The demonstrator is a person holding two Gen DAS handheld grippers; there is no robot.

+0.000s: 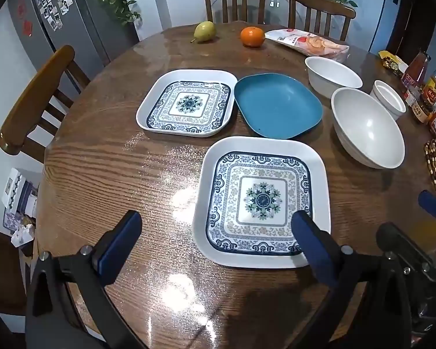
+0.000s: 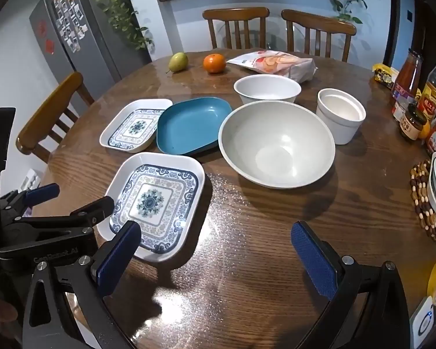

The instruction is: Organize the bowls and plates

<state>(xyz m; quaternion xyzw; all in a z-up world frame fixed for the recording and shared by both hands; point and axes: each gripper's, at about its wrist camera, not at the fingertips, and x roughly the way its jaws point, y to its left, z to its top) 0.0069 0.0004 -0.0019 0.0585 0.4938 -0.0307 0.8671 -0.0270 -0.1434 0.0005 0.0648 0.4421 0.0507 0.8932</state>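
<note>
Nearby, big grey bowl (image 2: 276, 144), blue dish (image 2: 193, 125), white bowl (image 2: 266, 88), all hollow

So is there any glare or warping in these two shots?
Left wrist view: lamp glare on the table beside the near patterned plate; fisheye bends the edges. Right wrist view: glare streak on the wood, large bowl sharp, corners dark.

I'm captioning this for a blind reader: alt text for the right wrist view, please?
Open right gripper hovers over a round wooden table holding two patterned square plates, a blue plate, three white bowls, a pear and an orange.
</note>
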